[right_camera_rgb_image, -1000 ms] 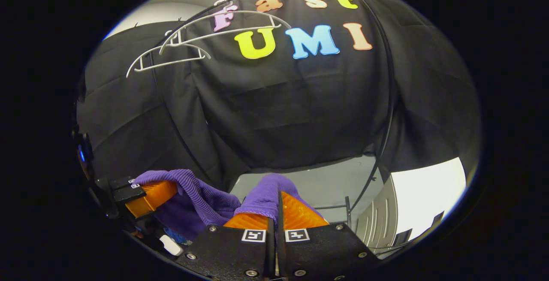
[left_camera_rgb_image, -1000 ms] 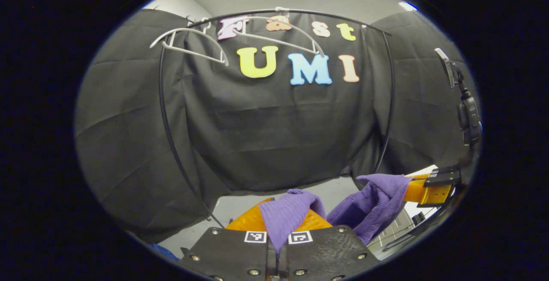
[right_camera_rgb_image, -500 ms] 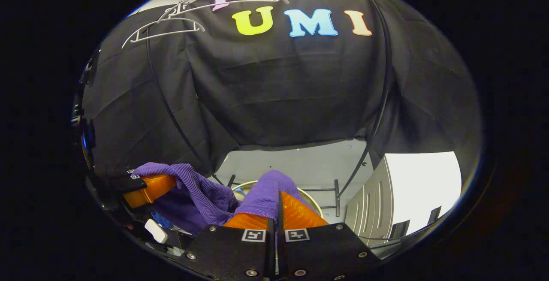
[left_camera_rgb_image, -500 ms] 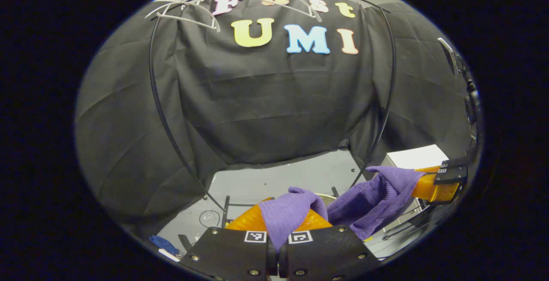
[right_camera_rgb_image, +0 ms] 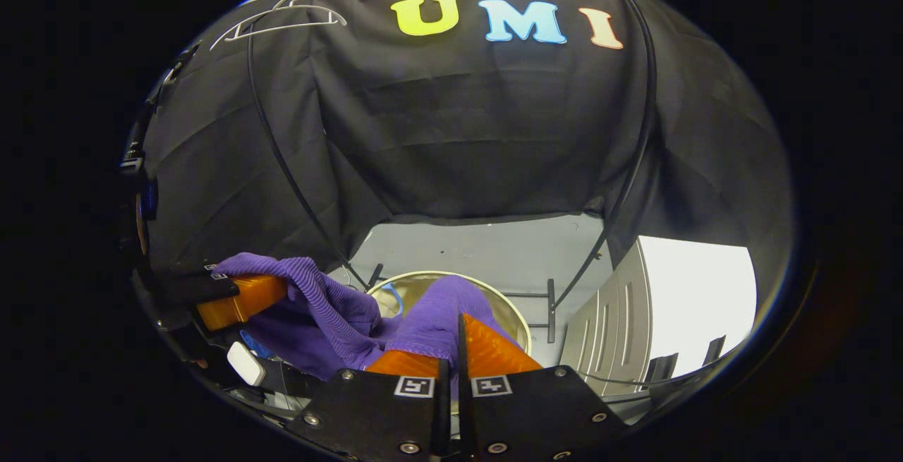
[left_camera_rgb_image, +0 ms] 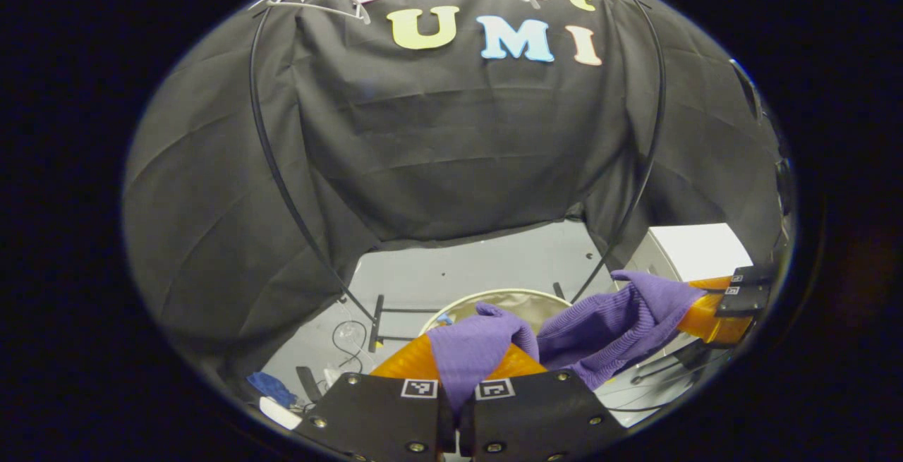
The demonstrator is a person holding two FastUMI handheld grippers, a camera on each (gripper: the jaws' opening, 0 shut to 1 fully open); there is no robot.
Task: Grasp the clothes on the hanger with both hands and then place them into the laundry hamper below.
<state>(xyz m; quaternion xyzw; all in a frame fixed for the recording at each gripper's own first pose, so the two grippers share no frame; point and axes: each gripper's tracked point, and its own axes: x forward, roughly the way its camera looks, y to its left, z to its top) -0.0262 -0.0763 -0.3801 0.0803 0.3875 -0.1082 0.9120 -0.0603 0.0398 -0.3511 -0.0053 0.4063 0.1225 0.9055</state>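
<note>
Garment off the hangers already; grasp-and-lift part judged done. Two bare hangers hung on the rail at 12 o'clock in both views, well apart from the cloth.

Left gripper closed on a purple fold, fabric pinched between both fingers and draped over the tips. Right gripper likewise clamped on another fold, jaws together with cloth between. Across in the left gripper view, right gripper sat at 4 o'clock with the knit stretched from it; in the right gripper view, left gripper at 8 o'clock, same span.

Hamper rim seen at 6 o'clock, just beyond the fingertips, below the cloth. Garment held above it, not yet inside.

Left to do, by estimate: lower over the opening, release both, pull clear. Roughly two-thirds through.
</note>
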